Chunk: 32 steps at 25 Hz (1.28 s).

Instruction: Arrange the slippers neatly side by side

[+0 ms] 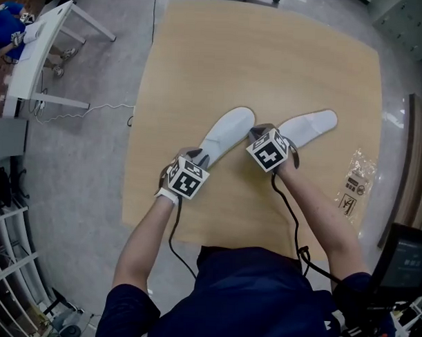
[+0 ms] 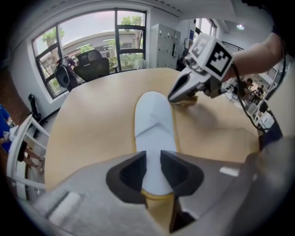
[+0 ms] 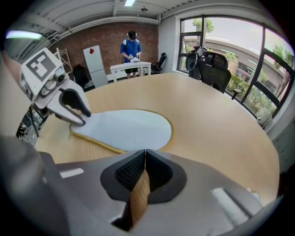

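1. Head view: two white slippers lie on the wooden table (image 1: 270, 56), toes pointing up and to the right. The left slipper (image 1: 229, 130) and the right slipper (image 1: 313, 125) lie near each other but apart, at slightly different angles. The left gripper (image 1: 199, 157) is at the left slipper's heel end. The right gripper (image 1: 257, 133) is between the two slippers, at the right slipper's heel end. A clear plastic wrapper (image 1: 356, 180) lies near the table's right edge.

2. Left gripper view: the jaws stand narrowly apart over the left slipper's heel. White shows in the gap, and the pads are not seen to press on it. The right gripper's tips are down beside the slipper's far end.

3. Right gripper view: the jaws are closed, tip against tip. A tan strip shows behind the tips, and whether it is table or slipper edge cannot be told. The left slipper lies ahead, with the left gripper on its left end.
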### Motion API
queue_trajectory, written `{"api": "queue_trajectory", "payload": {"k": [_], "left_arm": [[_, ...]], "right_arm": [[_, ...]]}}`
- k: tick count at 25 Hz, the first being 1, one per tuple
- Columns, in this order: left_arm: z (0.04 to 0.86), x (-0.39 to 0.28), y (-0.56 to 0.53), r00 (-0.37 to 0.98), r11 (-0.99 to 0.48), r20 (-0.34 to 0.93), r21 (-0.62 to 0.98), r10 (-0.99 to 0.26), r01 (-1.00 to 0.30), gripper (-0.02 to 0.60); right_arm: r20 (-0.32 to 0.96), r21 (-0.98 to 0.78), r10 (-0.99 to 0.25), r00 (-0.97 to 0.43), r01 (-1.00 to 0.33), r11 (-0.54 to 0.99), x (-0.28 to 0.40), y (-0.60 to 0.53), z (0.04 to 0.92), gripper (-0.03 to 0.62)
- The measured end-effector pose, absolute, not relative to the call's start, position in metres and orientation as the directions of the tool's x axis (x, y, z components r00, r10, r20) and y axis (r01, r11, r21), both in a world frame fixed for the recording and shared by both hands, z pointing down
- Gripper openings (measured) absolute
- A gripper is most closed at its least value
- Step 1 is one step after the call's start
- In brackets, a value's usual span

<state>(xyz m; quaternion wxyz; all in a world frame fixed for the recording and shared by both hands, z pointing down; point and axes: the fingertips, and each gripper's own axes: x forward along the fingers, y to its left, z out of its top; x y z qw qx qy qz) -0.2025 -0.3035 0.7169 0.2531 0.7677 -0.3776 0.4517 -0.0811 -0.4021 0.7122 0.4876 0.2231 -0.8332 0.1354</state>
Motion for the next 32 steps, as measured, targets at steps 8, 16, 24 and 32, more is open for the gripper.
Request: {"api": "queue_trajectory", "payload": {"k": [8,16,24,32], "left_arm": [[0.720,-0.125,-0.203,0.343,-0.639,0.907,0.117,-0.243,-0.760,0.106],[0.709,-0.124,-0.214,0.281,-0.618,0.914,0.043,-0.292,-0.785,0.123],[0.641,-0.070,-0.284,0.434,-0.668,0.759,-0.002,-0.486,-0.744,0.089],[0.653,0.020,-0.355,0.574,-0.702,0.704,0.150,-0.418,-0.696,0.003]], "right_arm": [[0.864,-0.005,-0.221,-0.452,-0.448,0.894,-0.097,-0.378,0.714,0.011],[0.751,-0.049,-0.301,-0.588,-0.504,0.862,-0.093,-0.391,0.687,0.012],[0.701,-0.079,-0.522,-0.487,-0.780,0.621,0.062,-0.444,0.678,0.012],[0.786,0.124,-0.570,-0.240,-0.841,0.526,0.183,-0.482,0.705,0.011]]}}
